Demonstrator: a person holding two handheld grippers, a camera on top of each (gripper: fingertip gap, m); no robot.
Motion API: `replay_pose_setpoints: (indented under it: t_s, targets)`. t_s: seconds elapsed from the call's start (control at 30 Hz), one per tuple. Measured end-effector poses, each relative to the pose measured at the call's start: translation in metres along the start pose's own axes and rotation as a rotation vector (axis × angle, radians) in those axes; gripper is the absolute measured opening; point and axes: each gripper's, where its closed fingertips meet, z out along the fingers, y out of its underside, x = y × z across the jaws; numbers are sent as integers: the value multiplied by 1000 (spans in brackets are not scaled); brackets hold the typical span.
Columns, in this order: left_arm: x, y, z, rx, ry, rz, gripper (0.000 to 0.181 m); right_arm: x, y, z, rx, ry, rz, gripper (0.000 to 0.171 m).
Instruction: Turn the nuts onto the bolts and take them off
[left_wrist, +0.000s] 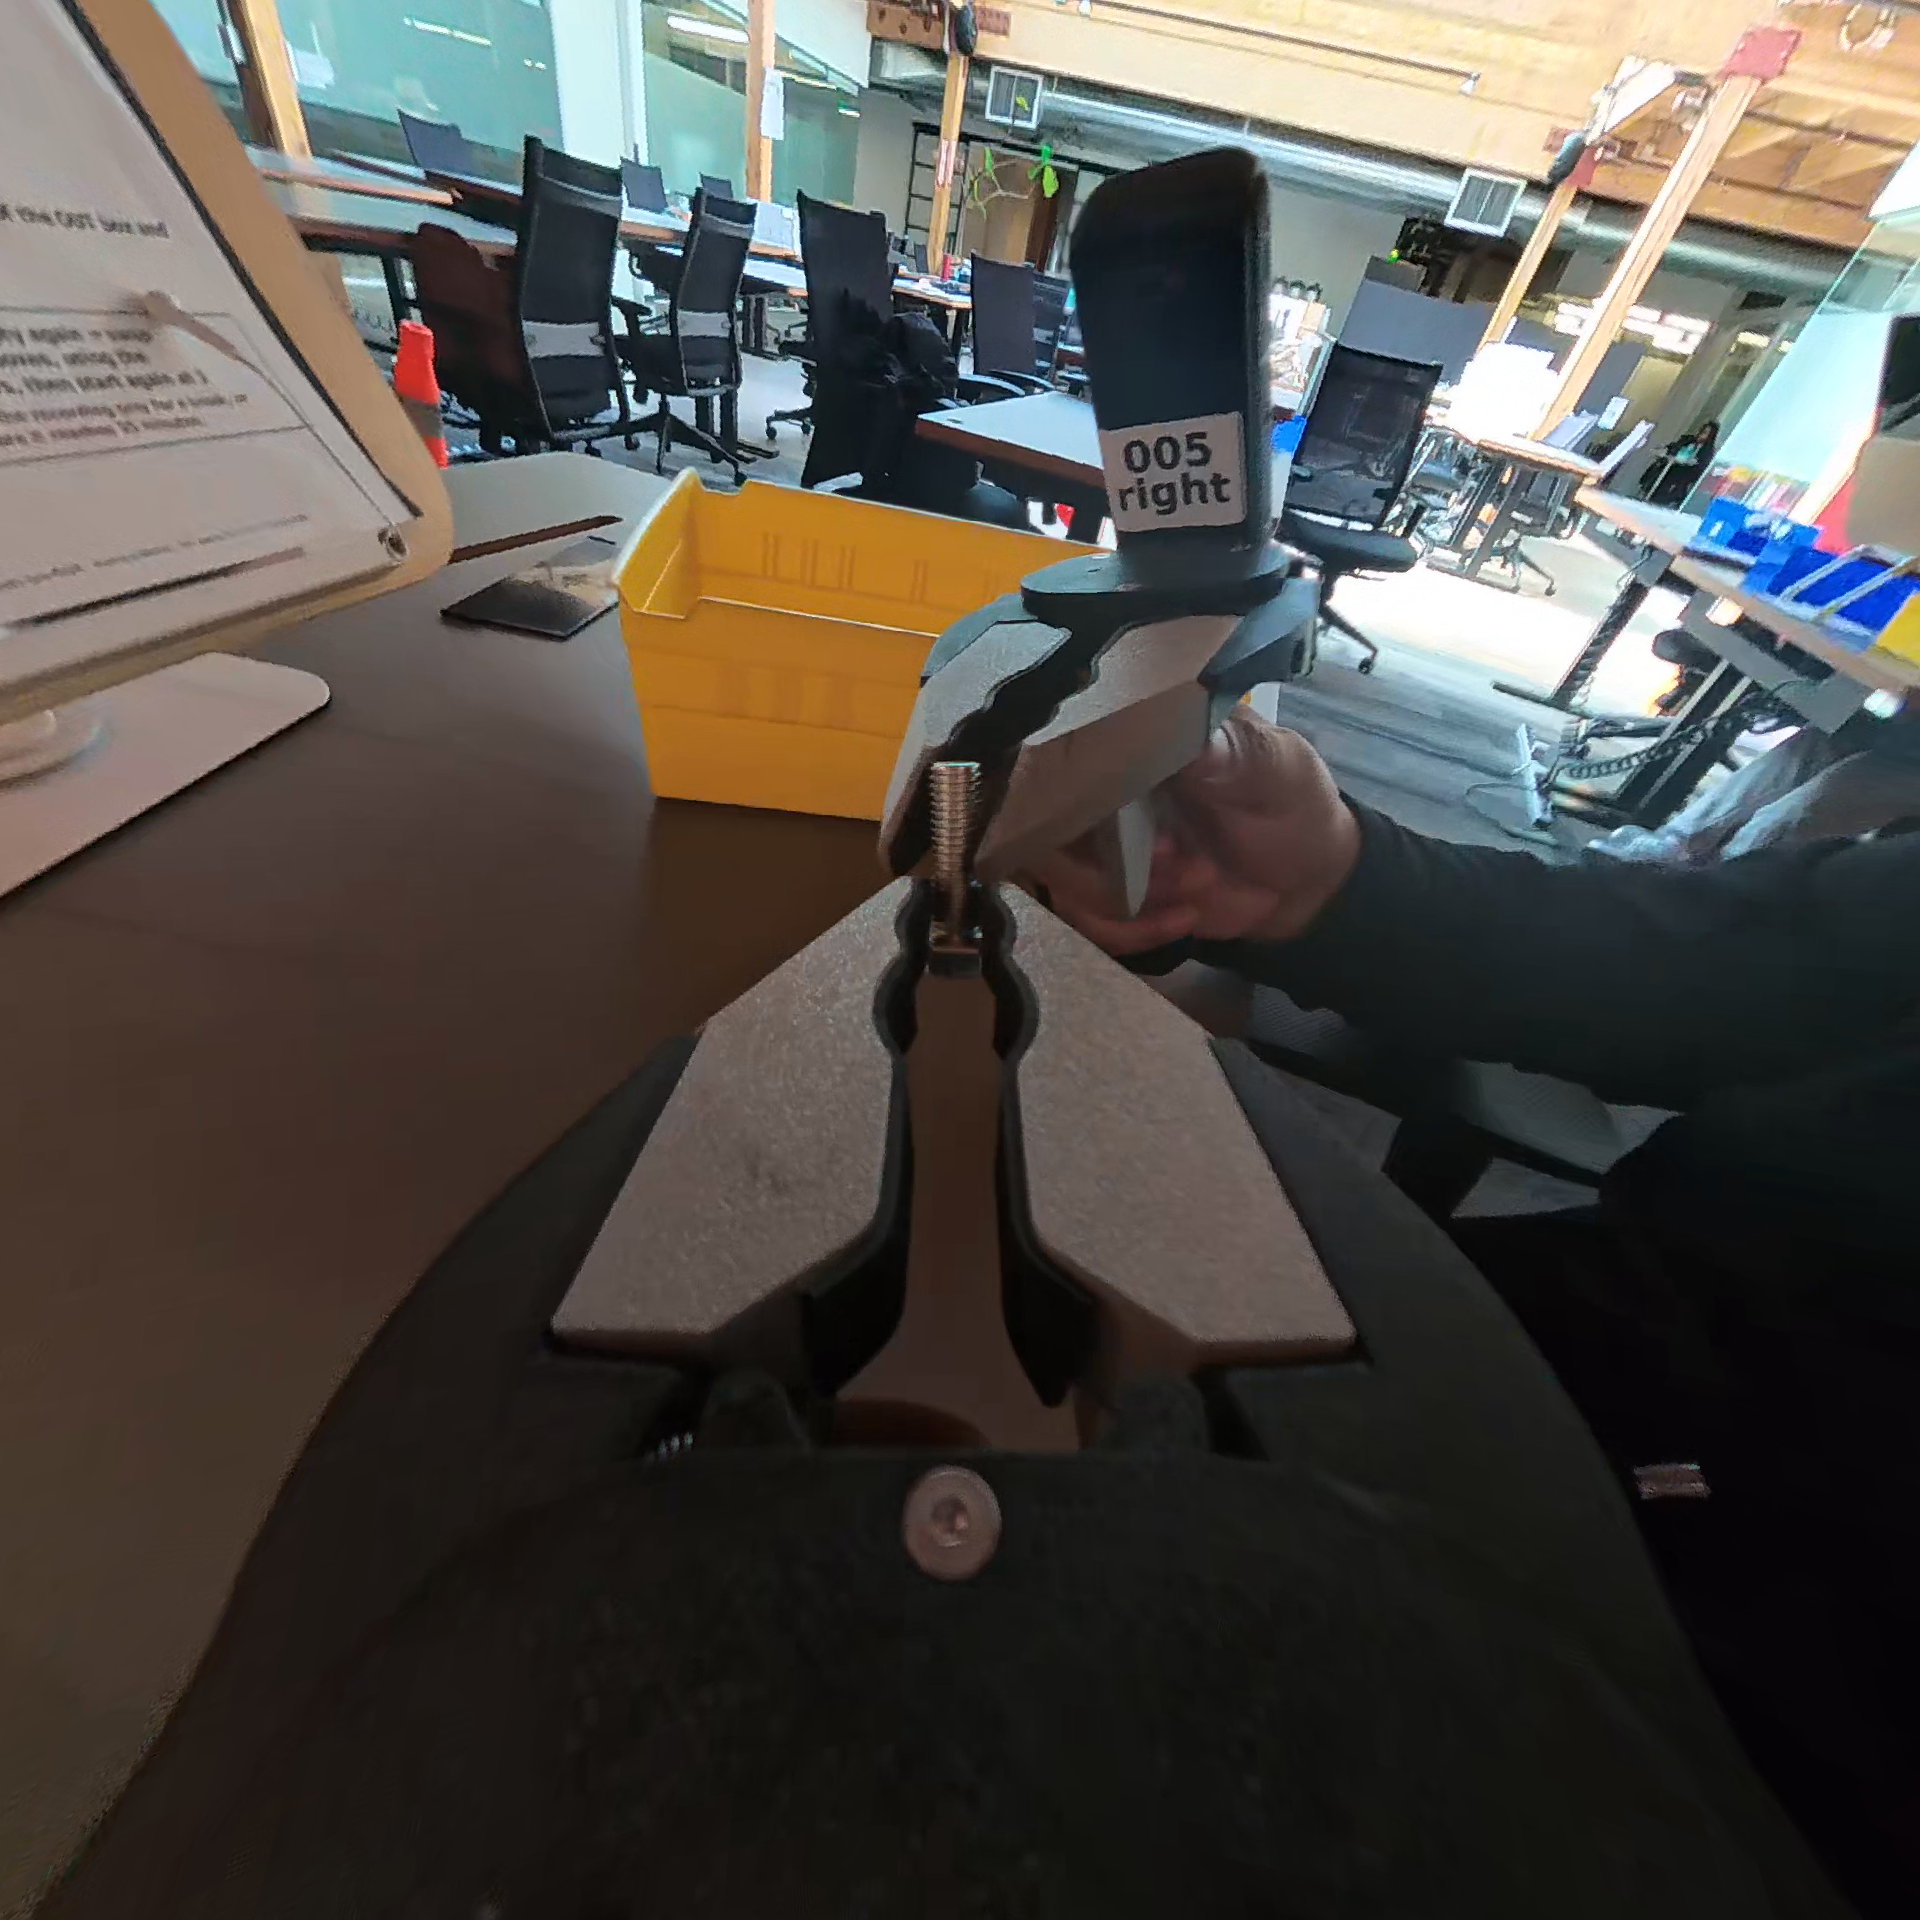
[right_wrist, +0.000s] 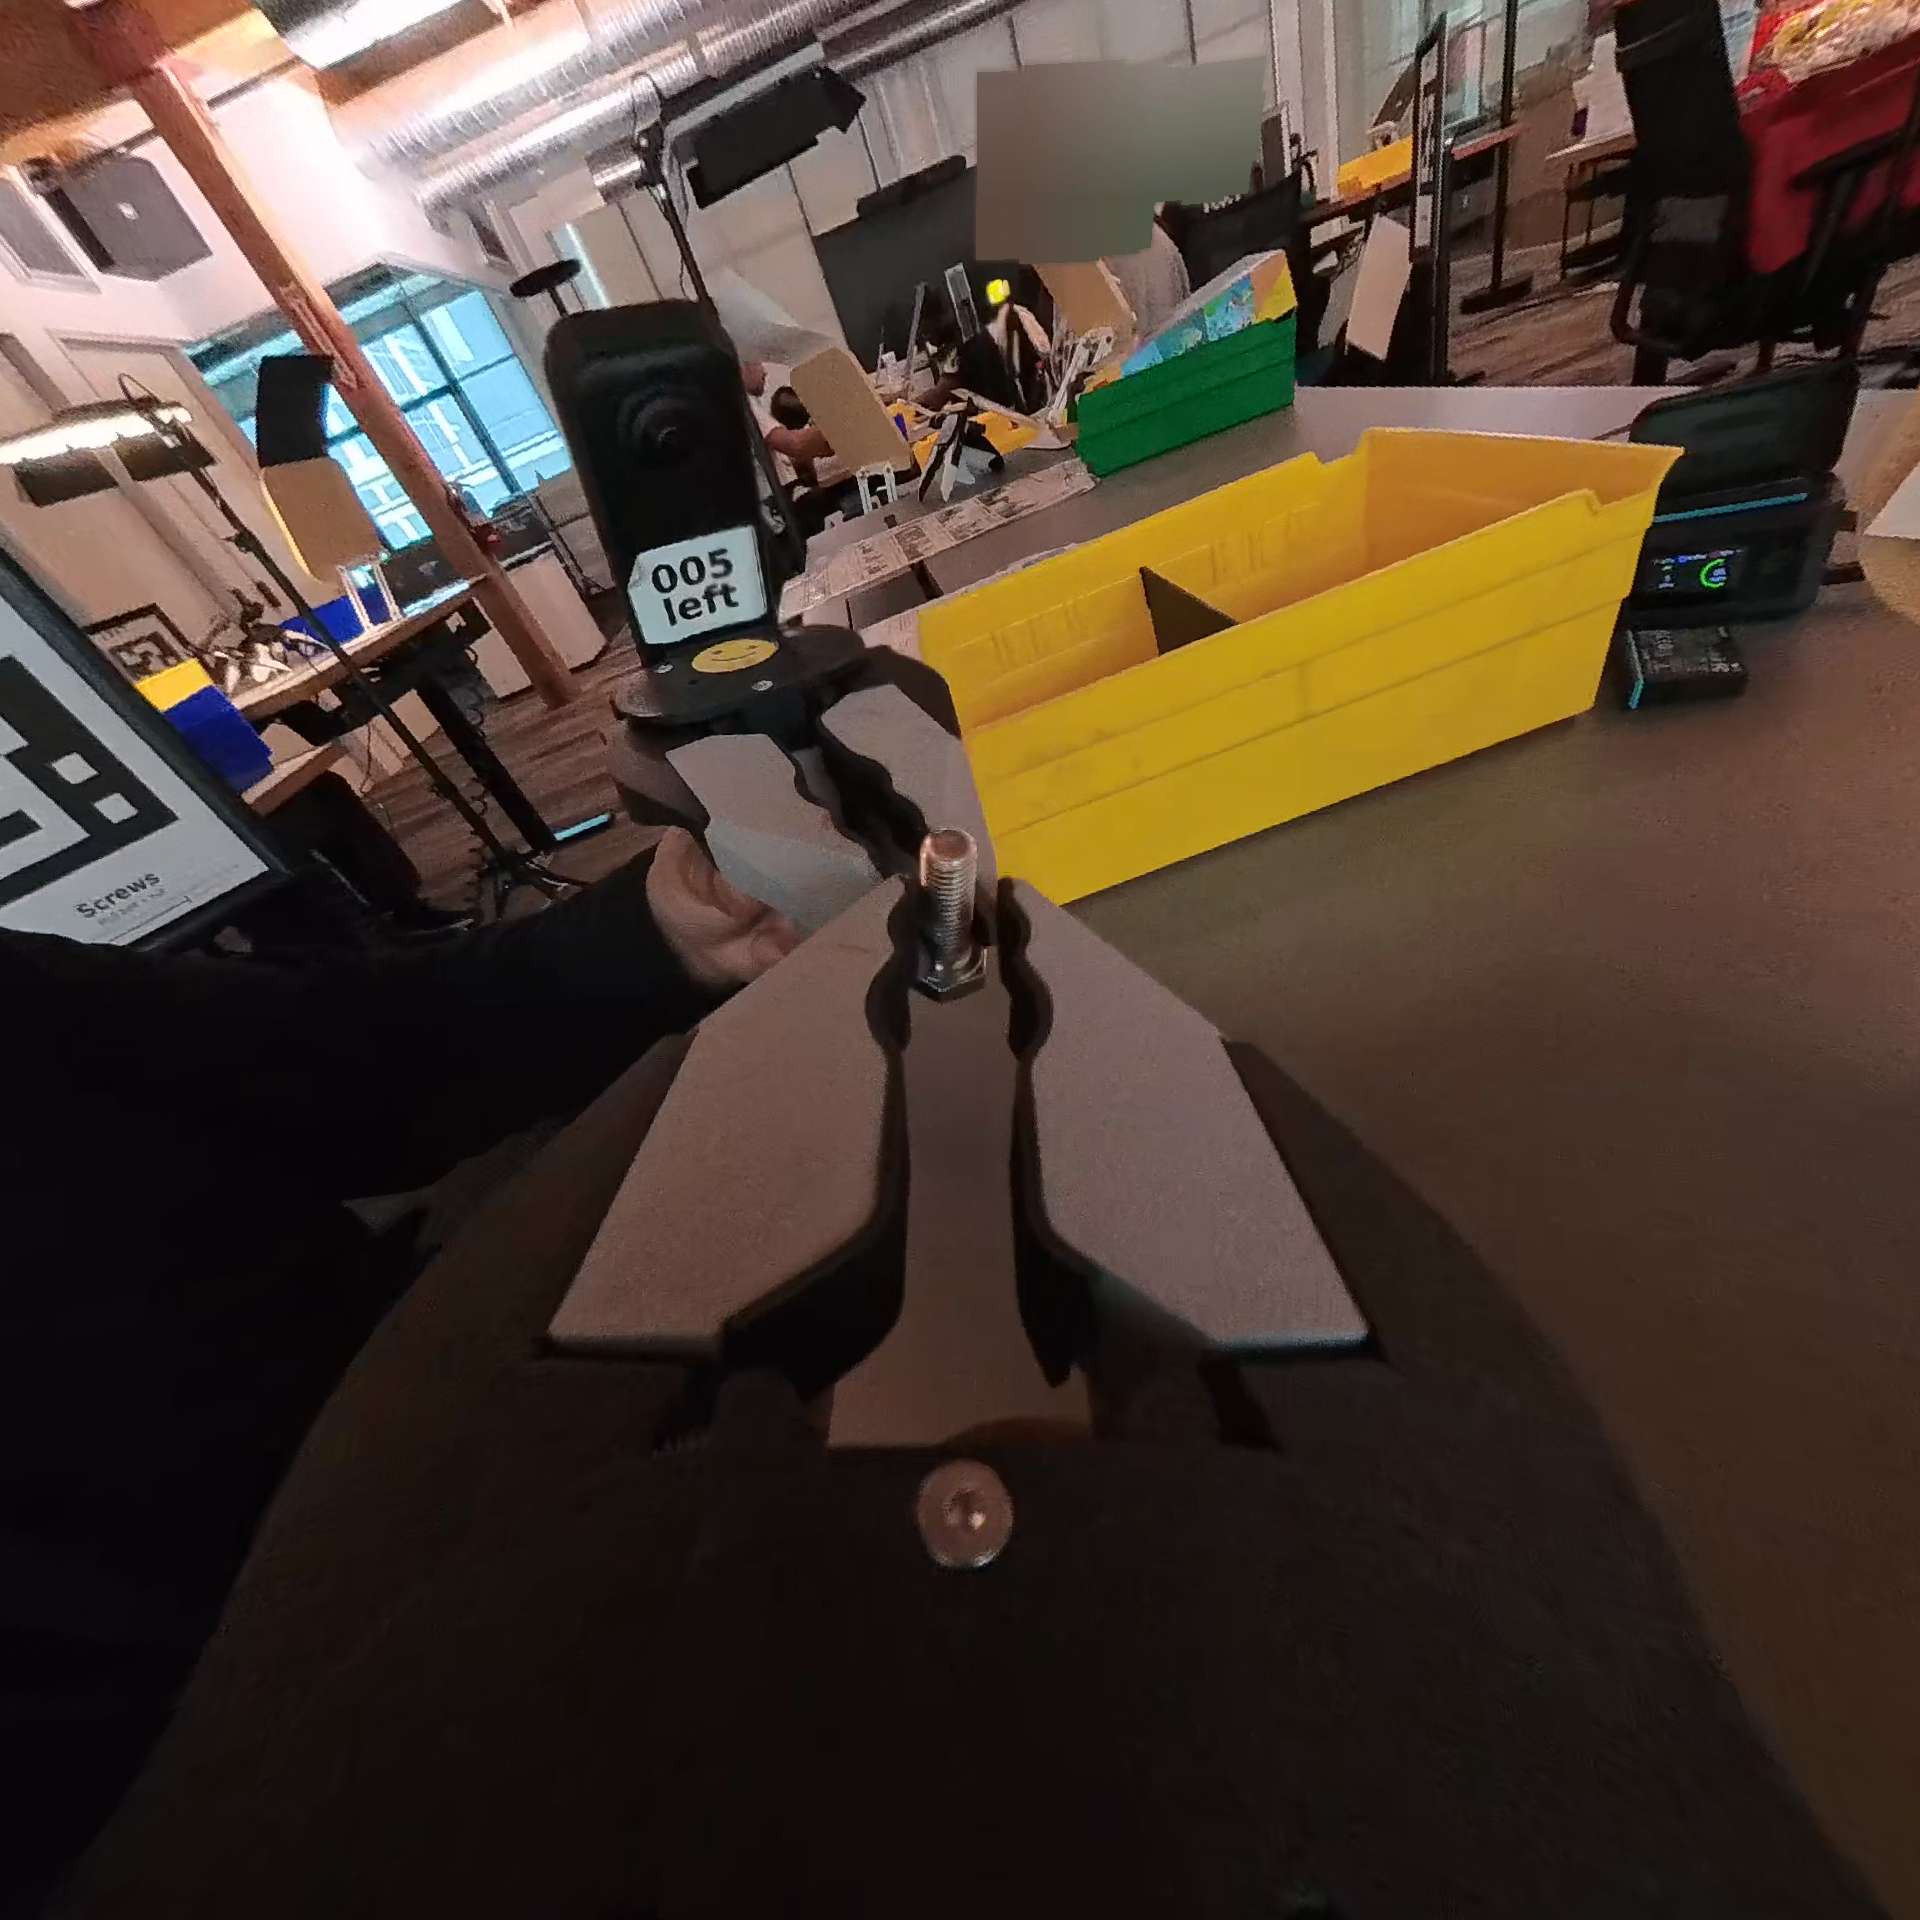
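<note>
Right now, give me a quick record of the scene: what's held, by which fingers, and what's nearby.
bolt: upright, threads up, head down
left gripper: fingers shut on bolt near its head
right gripper: fingers either side of bolt; grip unclear
nut: none visible
yellow bin: behind the grippers, black divider inside

The left gripper (left_wrist: 951, 925) points forward and level, its two fingers drawn in close at the tips and clamped on the bolt (left_wrist: 953, 883) near its head. The right gripper (left_wrist: 935, 831) comes in from the right and tilts down toward the left one, its fingertips (left_wrist: 902, 821) either side of the threaded shank; whether they press it cannot be told. A bare right hand (left_wrist: 1236, 842) in a dark sleeve grips its handle.
</note>
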Motion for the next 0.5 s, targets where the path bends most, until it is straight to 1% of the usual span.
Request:
replay_pose_setpoints:
  t_s: [0.07, 0.13, 0.17, 0.3, 0.4, 0.5]
  targets:
    - [-7, 4, 3, 0, 3, -68, 7, 6, 3, 1, -12, 20, -14, 7]
    - [-14, 11, 5, -20, 4, -125, 8, 14, 8, 3, -42, 60, -43, 7]
    - [-20, 14, 5, -32, -14, -142, 11, 19, 11, 3, -57, 85, -61, 7]
    - [-36, 15, -7, -86, -84, -136, 22, 44, 22, -3, -110, 195, -130, 7]
    - [-60, 14, -40, -245, -228, -67, 23, 65, 38, -8, -174, 275, -167, 7]
    - [-70, 9, -86, -409, -276, -6, 23, 71, 53, -11, -252, 317, -205, 7]
